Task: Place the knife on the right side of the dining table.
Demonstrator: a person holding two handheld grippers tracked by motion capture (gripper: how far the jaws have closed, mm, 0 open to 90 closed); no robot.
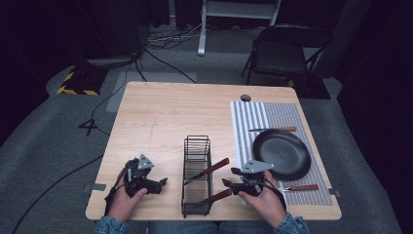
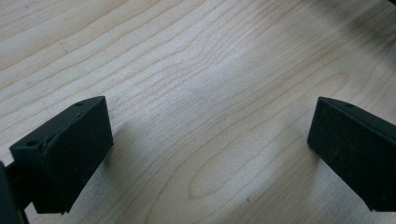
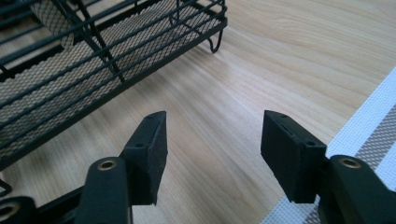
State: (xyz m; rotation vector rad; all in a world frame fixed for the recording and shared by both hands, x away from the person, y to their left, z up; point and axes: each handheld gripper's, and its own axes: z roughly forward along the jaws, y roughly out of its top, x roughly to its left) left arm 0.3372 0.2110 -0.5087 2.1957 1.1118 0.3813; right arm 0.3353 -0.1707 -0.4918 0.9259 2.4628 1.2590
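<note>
Light wooden table (image 1: 165,112): bare grain under both grippers. Striped grey-white placemat (image 1: 272,114) at right carries round black plate (image 1: 281,154).

Black wire mesh basket (image 1: 197,176) between grippers; two brown-handled utensils (image 1: 208,170) poke out its right side.

Likely step: pull utensil for place setting. Approach along handle, clear of wire rim.

Right gripper (image 3: 212,154): jaws apart, empty, basket just beside, up-left of jaws.

Left gripper (image 2: 210,149): jaws wide, empty, over bare wood.
</note>
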